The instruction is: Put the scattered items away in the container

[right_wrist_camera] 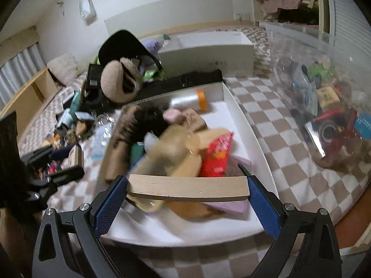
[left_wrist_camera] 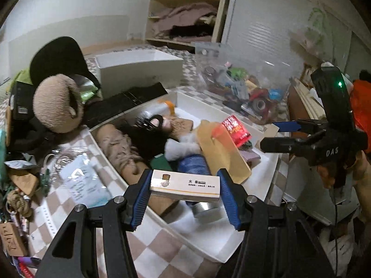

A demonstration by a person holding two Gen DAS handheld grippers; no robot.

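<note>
Left gripper (left_wrist_camera: pixel 184 190) fingers clenched on matchbox (left_wrist_camera: pixel 184 185) ends, over white container (left_wrist_camera: pixel 266 180) near edge; light, crushable card. Right gripper (right_wrist_camera: pixel 187 188) fingers clamp wooden block (right_wrist_camera: pixel 187 187) endwise above container; stiff, light.

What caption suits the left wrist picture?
Left gripper holds a matchbox above the white tray.

Contents of the white rectangular tray (right_wrist_camera: pixel 241 125) are motion-blurred in the right wrist view; the red printed packet (right_wrist_camera: pixel 216 155) cannot be read. The pale wooden block (right_wrist_camera: pixel 187 188) hides the items behind it. The clear plastic bin (left_wrist_camera: pixel 245 69) shows only indistinct clutter. The small white matchbox (left_wrist_camera: pixel 185 185) covers part of a blue cylinder (left_wrist_camera: pixel 192 164).
</note>
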